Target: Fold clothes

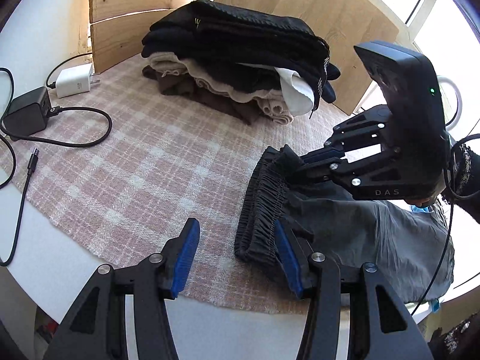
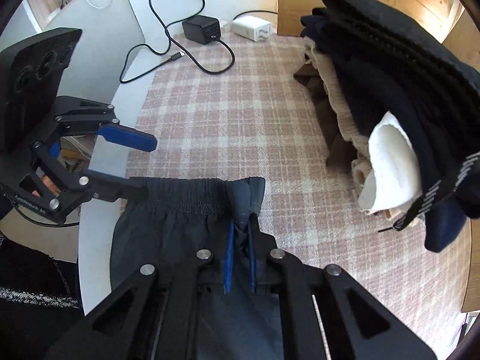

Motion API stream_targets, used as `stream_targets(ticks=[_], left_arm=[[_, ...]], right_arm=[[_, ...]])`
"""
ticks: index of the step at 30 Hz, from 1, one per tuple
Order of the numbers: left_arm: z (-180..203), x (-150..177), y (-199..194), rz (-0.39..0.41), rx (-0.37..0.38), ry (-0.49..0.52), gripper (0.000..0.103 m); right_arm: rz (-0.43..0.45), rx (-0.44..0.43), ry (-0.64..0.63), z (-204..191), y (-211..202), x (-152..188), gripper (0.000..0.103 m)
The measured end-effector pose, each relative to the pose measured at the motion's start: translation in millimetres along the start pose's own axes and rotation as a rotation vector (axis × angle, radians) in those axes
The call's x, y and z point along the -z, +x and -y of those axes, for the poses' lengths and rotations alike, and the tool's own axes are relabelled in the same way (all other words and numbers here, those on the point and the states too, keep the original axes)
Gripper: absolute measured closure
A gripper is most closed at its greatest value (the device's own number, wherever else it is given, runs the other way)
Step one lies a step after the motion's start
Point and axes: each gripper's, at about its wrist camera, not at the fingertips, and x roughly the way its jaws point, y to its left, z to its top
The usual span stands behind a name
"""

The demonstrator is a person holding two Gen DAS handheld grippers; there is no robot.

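Grey shorts (image 1: 345, 228) lie at the near edge of a pink plaid cloth (image 1: 126, 162) in the left wrist view, waistband bunched and legs trailing off the white table (image 1: 36, 234); behind them a stack (image 1: 237, 60) of folded clothes, black on top, beige and brown beneath, stands against wooden boards (image 1: 315, 9); the left gripper (image 1: 237, 255) hangs with jaws apart, one blue pad beside the waistband and nothing pinched; the right gripper (image 1: 288, 162) is clenched on the far corner of the waistband; two chargers (image 1: 51, 96) and their cables sit well apart at the left.

Seen from the right wrist, the right gripper (image 2: 240, 240) has its pads pressed on a fold of the shorts (image 2: 180, 210) at the waistband corner; the left gripper (image 2: 141, 168) stands released at the other end, lower finger level with the band; the stack (image 2: 390, 90) rises on the right.

Judging by the pile, most garments are done; the shorts are barely begun, with spreading and folding still ahead.
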Motion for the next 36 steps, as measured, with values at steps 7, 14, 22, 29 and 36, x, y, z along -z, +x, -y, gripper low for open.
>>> stream_targets(ticks=[7, 14, 22, 29, 36], left_arm=[[17, -12, 10, -0.063, 0.054, 0.189, 0.048], [34, -33, 39, -0.158, 0.196, 0.396, 0.034], [45, -43, 68, -0.301, 0.354, 0.408, 0.083], [61, -59, 37, -0.345, 0.272, 0.254, 0.09], [98, -75, 6, -0.319, 0.248, 0.14, 0.09]], right_arm=[[0.085, 0.059, -0.077, -32, -27, 25, 0.095], [0.127, 0.059, -0.06, -36, -34, 26, 0.096], [0.168, 0.089, -0.044, -33, -47, 28, 0.096], [0.351, 0.143, 0.564, 10, -109, 105, 0.068], [0.315, 0.275, 1.01, -37, -95, 221, 0.064]])
